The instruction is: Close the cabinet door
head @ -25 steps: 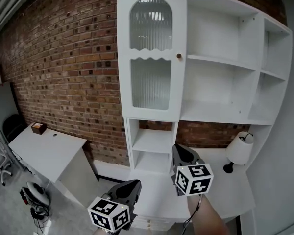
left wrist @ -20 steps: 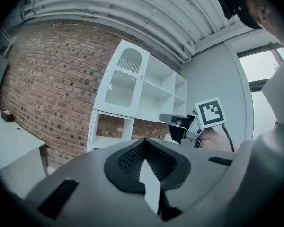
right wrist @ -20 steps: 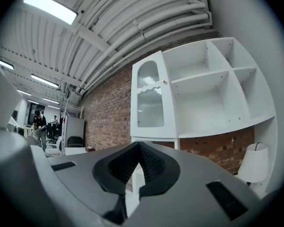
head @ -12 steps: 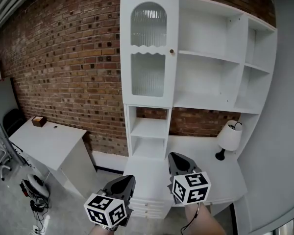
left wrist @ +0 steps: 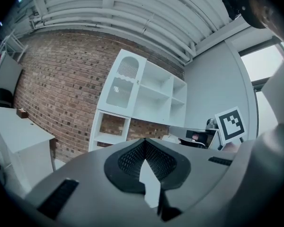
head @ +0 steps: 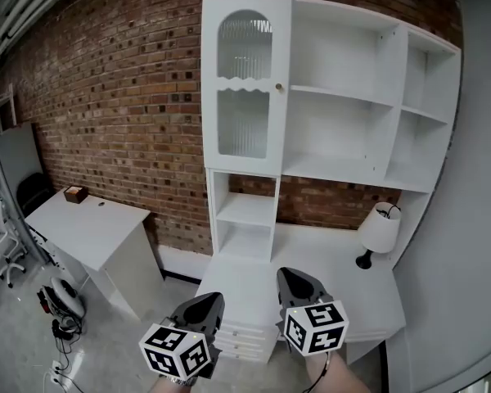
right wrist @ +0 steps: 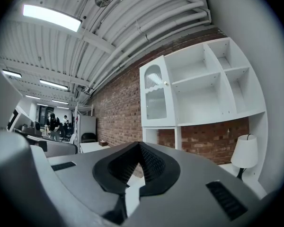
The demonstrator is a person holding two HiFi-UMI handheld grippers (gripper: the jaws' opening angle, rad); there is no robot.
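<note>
Red-brown brick wall [head: 106,97] backs the scene. Far left of the left claw, a white slab-topped side desk [head: 86,223] carries a small brown box [head: 76,193] that has no part in the task. The left claw [head: 209,303], grey with a black-and-white marker cube, is clenched on nothing, its pads meeting tip to tip. It points level at the furniture and hangs well short of it.

Above and ahead of both claws stands the task's thing, a tall white cabinet door with two ribbed-glass panes [head: 245,88], the upper one arched. It lies flush in its frame, with a small brass knob [head: 278,88] at its right edge and no gap showing. The closing therefore appears done, which would explain why both claws stand clear of it.

The right claw [head: 295,278], of the same build, is likewise clenched and empty. Up and right of it run bare white open shelves [head: 344,166]. Near its right side, a white-shaded table lamp on a black stem [head: 379,229] stands on the white desk under the shelves [head: 327,256], outside the door's swing.
</note>
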